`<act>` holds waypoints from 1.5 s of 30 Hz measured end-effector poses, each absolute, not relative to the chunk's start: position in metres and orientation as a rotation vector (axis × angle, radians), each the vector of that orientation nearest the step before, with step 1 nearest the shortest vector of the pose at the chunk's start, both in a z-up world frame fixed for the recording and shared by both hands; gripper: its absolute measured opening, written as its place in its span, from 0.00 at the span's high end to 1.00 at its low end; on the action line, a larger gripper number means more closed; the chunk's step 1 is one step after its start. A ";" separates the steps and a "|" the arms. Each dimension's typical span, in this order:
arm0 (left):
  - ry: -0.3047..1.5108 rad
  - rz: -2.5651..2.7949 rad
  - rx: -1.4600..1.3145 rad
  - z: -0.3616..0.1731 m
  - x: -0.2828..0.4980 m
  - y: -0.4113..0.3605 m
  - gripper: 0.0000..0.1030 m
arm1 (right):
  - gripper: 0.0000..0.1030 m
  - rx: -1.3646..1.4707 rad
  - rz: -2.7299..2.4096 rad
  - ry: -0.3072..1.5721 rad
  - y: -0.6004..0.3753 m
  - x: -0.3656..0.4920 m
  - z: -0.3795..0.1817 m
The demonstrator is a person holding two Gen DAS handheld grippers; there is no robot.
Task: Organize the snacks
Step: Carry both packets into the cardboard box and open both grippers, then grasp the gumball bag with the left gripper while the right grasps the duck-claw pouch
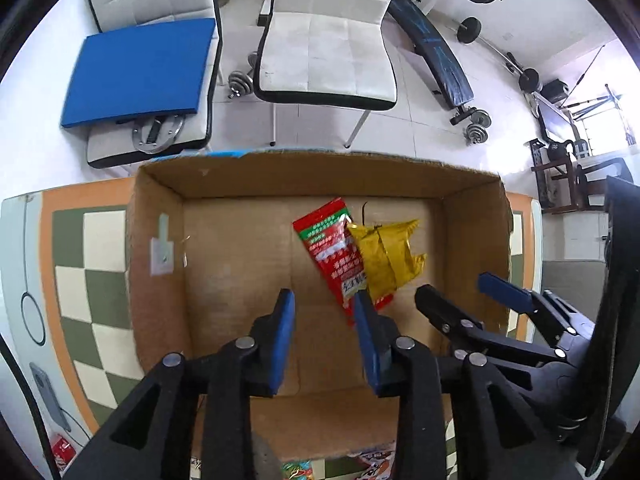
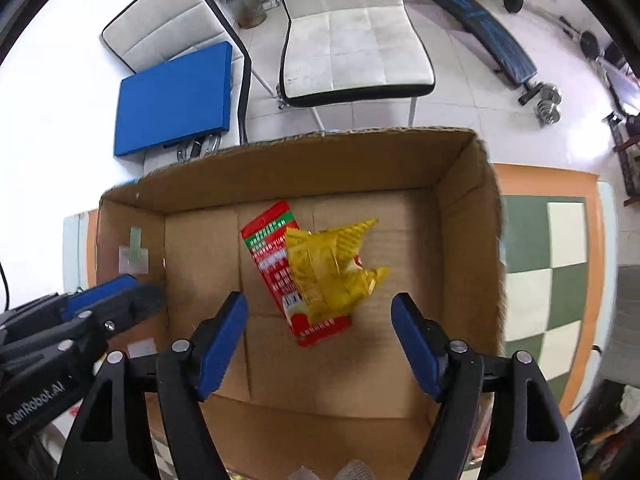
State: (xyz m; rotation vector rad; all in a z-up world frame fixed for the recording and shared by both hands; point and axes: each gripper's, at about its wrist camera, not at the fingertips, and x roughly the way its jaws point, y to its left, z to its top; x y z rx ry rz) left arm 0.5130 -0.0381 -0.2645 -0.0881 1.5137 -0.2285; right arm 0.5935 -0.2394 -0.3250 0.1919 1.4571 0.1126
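Right gripper (image 2: 320, 316) open, red packet (image 2: 280, 264) lying diagonally

matt brown cardboard box (image 2: 460, 184) with rough cut edges; glossy crinkled foil on the yellow packet (image 2: 332, 272); shiny printed plastic on the red packet (image 2: 272, 256); smooth blue gripper pads (image 2: 222, 344).

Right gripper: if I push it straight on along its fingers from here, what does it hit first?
Probably the yellow snack packet, which lies over the red packet on the floor of the cardboard box. The right gripper, open and empty, points down at them. Depth is hard to judge.
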 end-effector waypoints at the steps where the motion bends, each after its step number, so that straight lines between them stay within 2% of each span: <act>1: 1.505 -0.229 -0.089 -0.261 0.508 -0.037 0.71 | 0.23 0.177 0.112 1.451 -0.240 0.588 -0.321; 5: 1.458 -0.225 -0.058 -0.242 0.484 -0.035 0.60 | 0.21 0.154 0.105 1.430 -0.242 0.565 -0.303; 13: 1.222 -0.168 0.072 -0.182 0.398 -0.029 0.60 | 0.15 0.213 0.151 1.256 -0.249 0.486 -0.249; 16: 1.199 -0.177 0.075 -0.178 0.355 -0.024 0.60 | 0.15 0.202 0.148 1.214 -0.249 0.445 -0.237; 22: 1.381 -0.181 0.092 -0.229 0.275 -0.010 0.60 | 0.15 0.181 0.090 1.278 -0.257 0.342 -0.259; 30: 1.729 -0.144 -0.117 -0.359 0.223 0.012 0.60 | 0.15 0.321 0.087 1.556 -0.272 0.258 -0.379; 38: 1.796 -0.057 -0.086 -0.417 0.226 -0.007 0.60 | 0.15 0.355 0.060 1.668 -0.274 0.249 -0.443; 45: 1.813 -0.057 -0.053 -0.431 0.233 -0.023 0.47 | 0.13 0.266 0.037 1.712 -0.258 0.243 -0.471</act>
